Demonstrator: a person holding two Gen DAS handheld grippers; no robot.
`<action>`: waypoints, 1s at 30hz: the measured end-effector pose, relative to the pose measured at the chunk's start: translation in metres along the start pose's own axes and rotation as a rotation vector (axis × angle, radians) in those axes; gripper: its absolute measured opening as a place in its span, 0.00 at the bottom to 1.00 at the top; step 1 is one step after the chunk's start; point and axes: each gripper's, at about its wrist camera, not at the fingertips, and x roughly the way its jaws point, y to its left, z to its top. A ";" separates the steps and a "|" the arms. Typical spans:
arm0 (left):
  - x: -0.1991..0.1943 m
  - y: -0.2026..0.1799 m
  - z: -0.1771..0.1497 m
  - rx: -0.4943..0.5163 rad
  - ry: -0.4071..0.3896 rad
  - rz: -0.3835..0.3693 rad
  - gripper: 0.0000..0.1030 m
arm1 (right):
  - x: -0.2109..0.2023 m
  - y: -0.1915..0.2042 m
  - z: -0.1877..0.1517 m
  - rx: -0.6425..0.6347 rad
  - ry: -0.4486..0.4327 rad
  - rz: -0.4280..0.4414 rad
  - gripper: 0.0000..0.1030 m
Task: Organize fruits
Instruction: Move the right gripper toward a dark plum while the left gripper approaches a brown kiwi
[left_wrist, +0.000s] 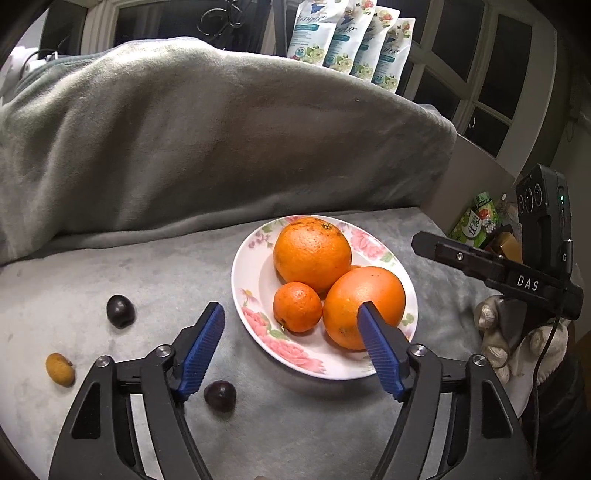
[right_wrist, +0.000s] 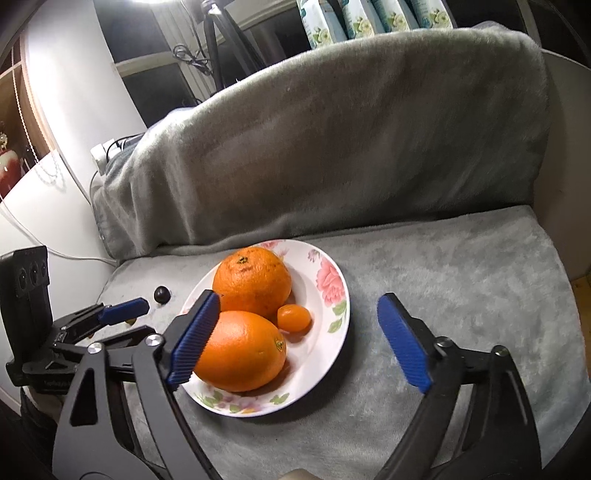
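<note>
A floral white plate (left_wrist: 245, 273) on a grey blanket holds two large oranges (left_wrist: 312, 253) (left_wrist: 364, 306) and a small tangerine (left_wrist: 297, 306). My left gripper (left_wrist: 291, 310) stands open just before the plate; its right finger overlaps the nearer orange in the picture and nothing is pressed between the pads. Two dark plums (left_wrist: 120, 311) (left_wrist: 219, 394) and a small yellow-brown fruit (left_wrist: 59, 369) lie on the blanket to the left. My right gripper (right_wrist: 298, 301) is wide open over the plate (right_wrist: 338, 295), its left finger in front of the nearer orange (right_wrist: 240, 350), holding nothing.
A blanket-covered sofa back (left_wrist: 221, 140) rises behind the plate. Flowered packets (left_wrist: 351, 40) stand on the ledge beyond. A gloved hand (left_wrist: 517, 343) holds the right gripper at the seat's right edge. A white wall and cable (right_wrist: 62, 251) are at the left.
</note>
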 end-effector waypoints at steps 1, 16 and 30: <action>-0.001 0.001 -0.001 0.003 0.002 -0.001 0.74 | -0.001 0.000 0.000 -0.001 -0.001 -0.004 0.89; -0.029 0.002 -0.004 0.004 -0.038 0.020 0.76 | -0.025 0.028 -0.003 -0.068 -0.037 -0.029 0.91; -0.069 0.054 -0.016 -0.071 -0.101 0.096 0.76 | -0.041 0.088 -0.019 -0.188 -0.043 0.014 0.91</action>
